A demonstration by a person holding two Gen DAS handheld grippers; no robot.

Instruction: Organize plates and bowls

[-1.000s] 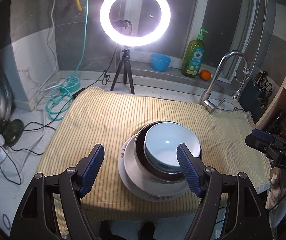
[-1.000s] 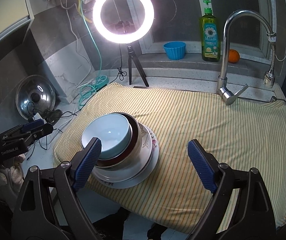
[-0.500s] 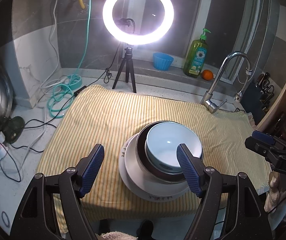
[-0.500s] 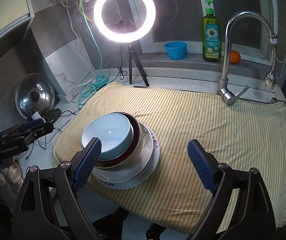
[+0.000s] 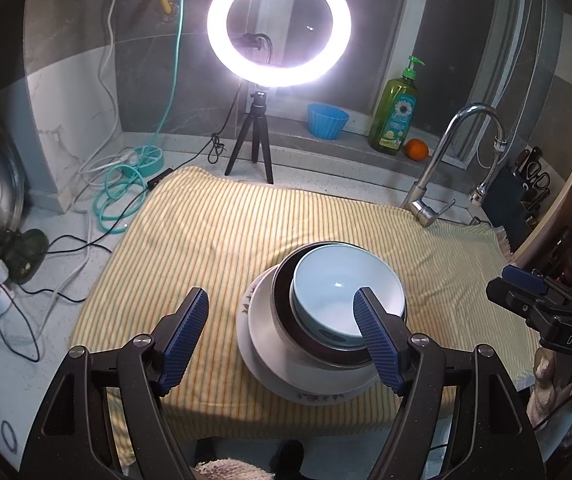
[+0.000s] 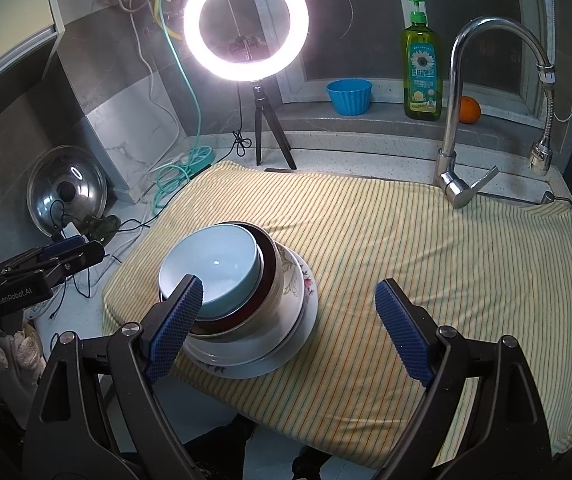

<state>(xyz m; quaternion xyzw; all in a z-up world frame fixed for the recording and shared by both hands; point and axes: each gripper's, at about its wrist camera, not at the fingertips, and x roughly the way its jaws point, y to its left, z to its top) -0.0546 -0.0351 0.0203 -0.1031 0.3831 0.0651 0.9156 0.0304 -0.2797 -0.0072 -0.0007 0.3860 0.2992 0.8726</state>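
Note:
A stack of dishes stands near the front edge of the striped yellow cloth (image 5: 221,232). A light blue bowl (image 5: 342,300) sits on top, nested in a dark brown bowl (image 5: 286,312), over a white bowl and a floral-rimmed white plate (image 5: 286,388). The stack shows in the right wrist view too, with the blue bowl (image 6: 213,268) uppermost and the plate (image 6: 298,332) at the bottom. My left gripper (image 5: 281,336) is open and empty, held above the stack's near side. My right gripper (image 6: 290,332) is open and empty, just right of the stack.
A ring light on a tripod (image 5: 253,148), a blue cup (image 5: 326,120), a green soap bottle (image 5: 394,120) and an orange (image 5: 416,150) stand at the back. A faucet (image 6: 454,120) rises at the back right. A pot lid (image 6: 65,196) and cables lie left.
Both grippers have drawn slightly back and up from the stack. The dishes have not moved.

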